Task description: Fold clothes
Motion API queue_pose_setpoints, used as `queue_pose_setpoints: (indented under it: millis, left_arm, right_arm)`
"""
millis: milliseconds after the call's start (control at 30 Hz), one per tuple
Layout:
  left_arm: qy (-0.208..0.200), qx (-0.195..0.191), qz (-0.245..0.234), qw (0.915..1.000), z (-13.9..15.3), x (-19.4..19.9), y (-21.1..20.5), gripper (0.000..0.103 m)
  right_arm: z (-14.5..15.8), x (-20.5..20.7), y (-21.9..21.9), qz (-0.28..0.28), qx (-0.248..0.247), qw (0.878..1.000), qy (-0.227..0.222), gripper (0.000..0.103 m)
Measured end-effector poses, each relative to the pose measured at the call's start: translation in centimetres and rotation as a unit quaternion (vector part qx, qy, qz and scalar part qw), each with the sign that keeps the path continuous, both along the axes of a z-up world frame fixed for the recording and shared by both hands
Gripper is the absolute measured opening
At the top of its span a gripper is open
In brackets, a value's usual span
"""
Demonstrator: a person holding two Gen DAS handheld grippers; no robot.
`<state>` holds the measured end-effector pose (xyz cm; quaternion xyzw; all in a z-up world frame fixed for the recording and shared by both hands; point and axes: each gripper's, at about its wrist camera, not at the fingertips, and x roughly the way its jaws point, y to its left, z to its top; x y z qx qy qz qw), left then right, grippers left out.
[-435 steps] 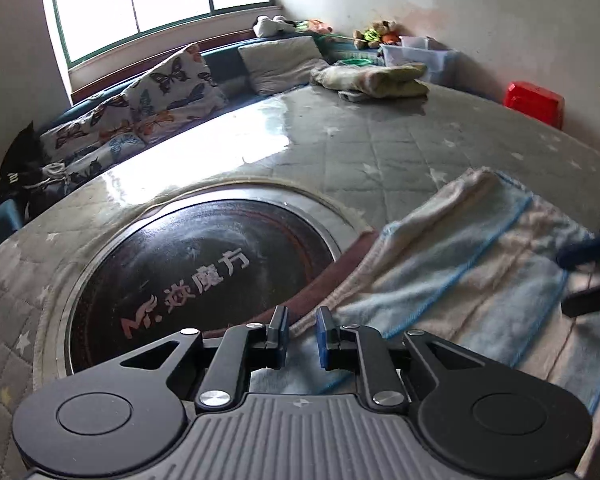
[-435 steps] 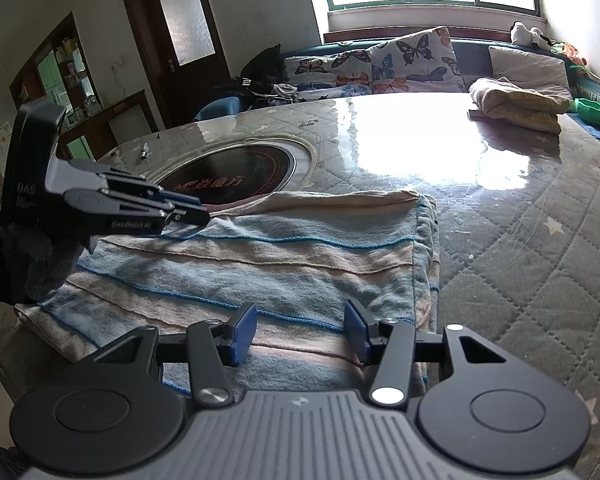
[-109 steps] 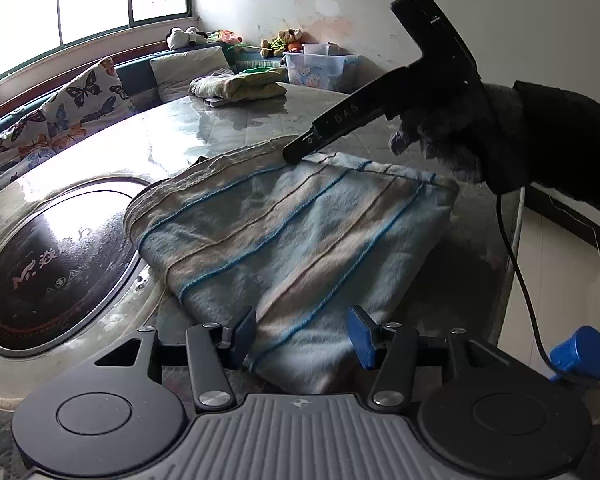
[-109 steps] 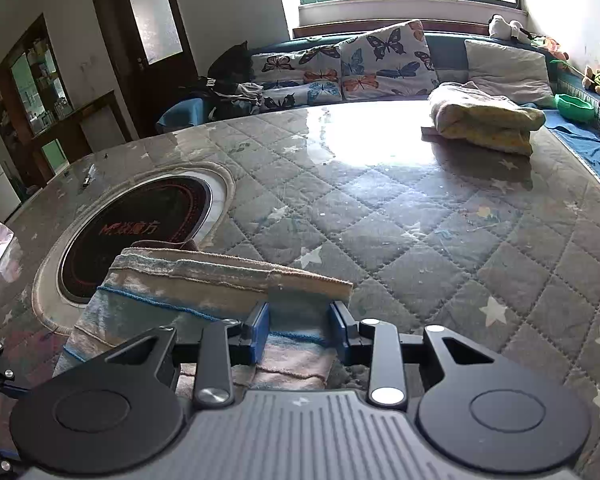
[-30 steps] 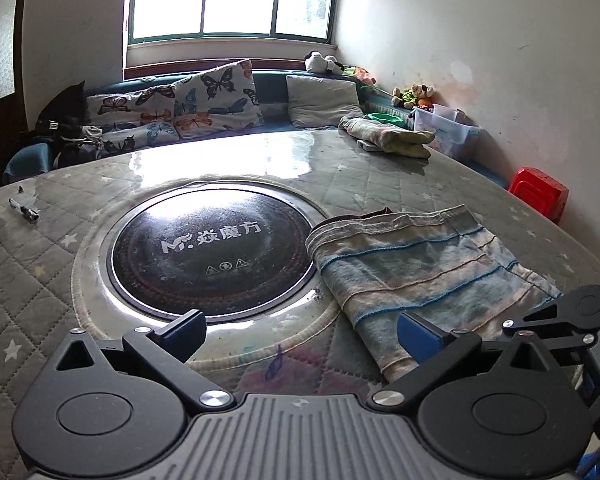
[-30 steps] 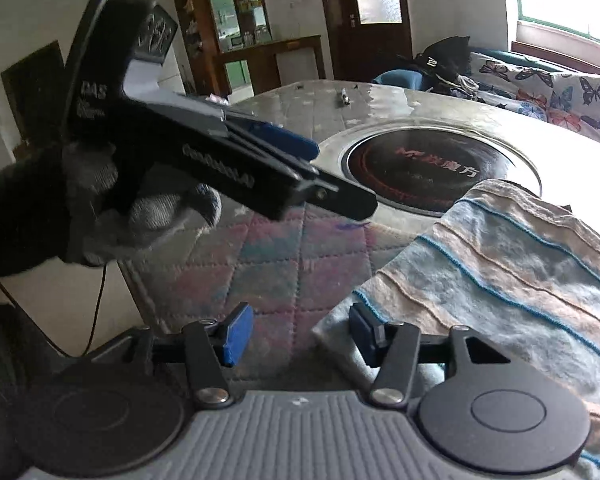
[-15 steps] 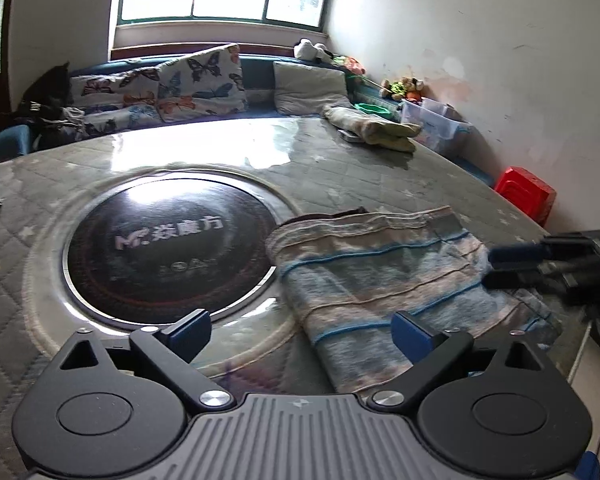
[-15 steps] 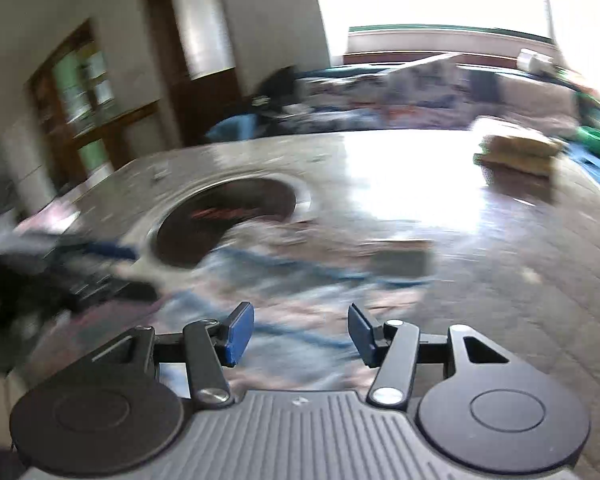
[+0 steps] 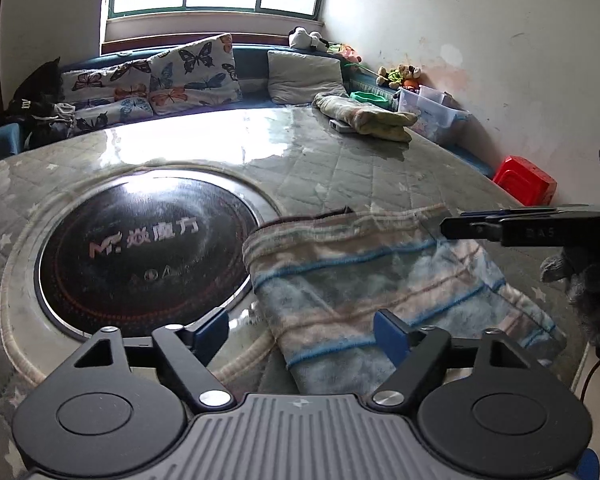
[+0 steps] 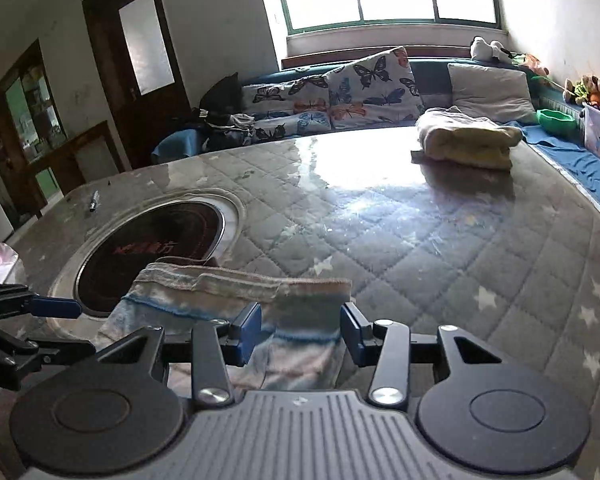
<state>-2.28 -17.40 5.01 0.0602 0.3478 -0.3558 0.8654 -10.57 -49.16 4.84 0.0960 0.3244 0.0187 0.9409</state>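
A folded striped blue and beige cloth (image 9: 380, 276) lies on the quilted table, its left edge over the rim of the round black inset. My left gripper (image 9: 302, 330) is open above the cloth's near corner, holding nothing. My right gripper (image 10: 300, 332) is open just over the cloth's (image 10: 236, 292) far right corner. In the left wrist view the right gripper (image 9: 452, 227) reaches in from the right edge-on, over that far corner. The left gripper (image 10: 60, 307) shows at the left edge of the right wrist view.
A round black glass inset (image 9: 140, 248) sits in the table left of the cloth. A folded yellow-beige pile (image 10: 466, 142) lies at the table's far side. A pen (image 10: 93, 201) lies far left. A cushioned bench (image 9: 152, 80) and a red stool (image 9: 526, 184) stand beyond.
The right gripper has swung from the cloth's near left side around to its far right corner. The left gripper has moved closer to the cloth's near corner. Both stay open.
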Motion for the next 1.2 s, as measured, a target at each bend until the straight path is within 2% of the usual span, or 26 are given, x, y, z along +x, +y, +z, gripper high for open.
queue_pose_setpoints:
  millis: [200, 267, 400, 600, 733, 833, 1000, 1067, 1100, 1200]
  left_arm:
    - [0.007, -0.013, -0.038, 0.9992, 0.6, 1.5, -3.4, 0.059]
    - [0.01, -0.018, -0.052, 0.9984, 0.8, 2.1, -4.7, 0.059]
    - [0.02, -0.02, -0.076, 0.9967, 0.7, 3.2, -7.1, 0.05]
    - [0.037, -0.012, -0.068, 0.9969, -1.0, 5.1, -8.8, 0.039]
    - [0.039, -0.012, -0.068, 0.9969, -1.7, 5.5, -8.9, 0.038]
    - [0.037, -0.013, -0.068, 0.9969, -1.8, 5.7, -8.9, 0.037]
    - [0.034, -0.017, -0.059, 0.9975, -1.1, 5.5, -7.9, 0.038]
    - [0.031, -0.018, -0.056, 0.9978, -0.8, 5.0, -7.1, 0.042]
    - [0.028, -0.017, -0.053, 0.998, -0.6, 4.7, -6.6, 0.047]
    - [0.021, -0.013, -0.043, 0.9988, -0.2, 3.8, -5.0, 0.055]
  right_arm:
    - [-0.3, 1.9, 0.0, 0.005, 0.003, 1.0, 0.003, 0.041]
    - [-0.5, 2.1, 0.0, 0.007, 0.0, 1.0, 0.005, 0.041]
    - [-0.6, 2.1, 0.0, 0.006, -0.011, 1.0, 0.001, 0.041]
    - [0.0, 1.2, 1.0, 0.032, -0.036, 0.999, -0.025, 0.04]
    - [-0.5, 1.6, 1.4, 0.053, -0.035, 0.998, -0.019, 0.038]
    - [-1.5, 2.4, 0.9, 0.046, -0.019, 0.999, -0.003, 0.031]
    - [-1.3, 2.1, 0.0, 0.029, 0.011, 0.999, -0.005, 0.032]
    - [-1.0, 1.5, -0.1, 0.023, 0.01, 1.0, -0.006, 0.036]
    - [-1.0, 1.2, -0.2, 0.02, 0.012, 1.0, -0.005, 0.042]
    - [-1.1, 0.0, -0.6, 0.008, 0.037, 0.999, 0.002, 0.044]
